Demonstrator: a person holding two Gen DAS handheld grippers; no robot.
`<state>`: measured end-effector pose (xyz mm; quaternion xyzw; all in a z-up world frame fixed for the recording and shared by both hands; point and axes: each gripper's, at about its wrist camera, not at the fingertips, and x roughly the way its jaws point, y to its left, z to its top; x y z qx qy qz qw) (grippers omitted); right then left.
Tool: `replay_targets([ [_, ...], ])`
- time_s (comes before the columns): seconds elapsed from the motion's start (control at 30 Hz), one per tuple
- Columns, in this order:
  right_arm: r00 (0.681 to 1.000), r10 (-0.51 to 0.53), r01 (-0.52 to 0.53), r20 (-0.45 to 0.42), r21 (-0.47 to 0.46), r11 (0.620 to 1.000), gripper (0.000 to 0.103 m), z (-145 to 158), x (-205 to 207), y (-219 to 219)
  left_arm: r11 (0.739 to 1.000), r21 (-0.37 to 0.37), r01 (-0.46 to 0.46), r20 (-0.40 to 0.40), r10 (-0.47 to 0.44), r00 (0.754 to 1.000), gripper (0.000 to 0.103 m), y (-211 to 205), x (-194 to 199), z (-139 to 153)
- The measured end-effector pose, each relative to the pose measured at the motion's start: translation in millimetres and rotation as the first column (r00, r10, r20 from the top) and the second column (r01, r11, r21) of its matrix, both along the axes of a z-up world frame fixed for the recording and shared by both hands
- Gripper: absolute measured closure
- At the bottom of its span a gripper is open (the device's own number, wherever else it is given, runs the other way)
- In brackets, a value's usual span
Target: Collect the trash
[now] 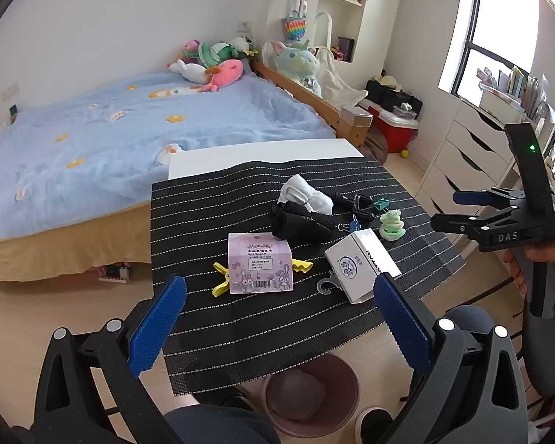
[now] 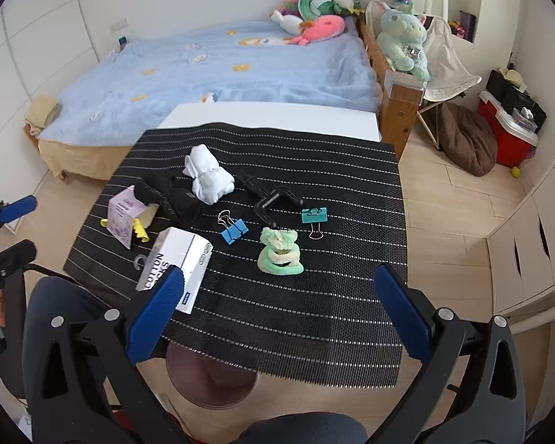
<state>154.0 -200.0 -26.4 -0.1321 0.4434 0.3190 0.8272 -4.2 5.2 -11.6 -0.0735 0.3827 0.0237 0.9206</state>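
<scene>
On the black striped mat [image 1: 240, 329] [image 2: 296, 318] lie a purple carton [image 1: 259, 267] [image 2: 121, 218], a white sock box [image 1: 362, 263] [image 2: 175, 266], a yellow clip [image 1: 222, 280], white socks [image 1: 306, 193] [image 2: 207, 179], black socks [image 1: 299, 222] [image 2: 170, 196], green socks [image 1: 391, 224] [image 2: 279, 253], binder clips [image 2: 234, 230] and a black hook [image 2: 275, 201]. My left gripper [image 1: 279, 329] hovers open above the mat's near edge, before the purple carton. My right gripper [image 2: 277, 314] [image 1: 458, 207] is open and empty over the mat's near right. A pink bin [image 1: 310, 396] [image 2: 211, 381] sits on the floor under the near edge.
A bed with a blue cover [image 1: 129, 129] [image 2: 222, 70] and plush toys stands behind the white table [image 1: 262, 155]. White drawers [image 1: 470, 159] [image 2: 536, 244] line the right wall. A red cooler [image 1: 392, 129] and brown cushion [image 2: 466, 138] are on the wood floor.
</scene>
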Motion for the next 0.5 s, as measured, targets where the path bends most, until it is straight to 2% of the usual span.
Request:
replay_targets([
  [0.2,0.999,0.025,-0.028,-0.034,-0.081,0.996,0.003,-20,21,19,1.000,-0.009,-0.008,-0.010,0.008,1.000,0.006,4,-1,-3],
  [0.5,0.993,0.035,-0.046,-0.111,-0.104,0.994,0.003,-49,45,32,1.000,-0.017,-0.019,-0.029,0.019,0.999,0.006,10,-4,-9],
])
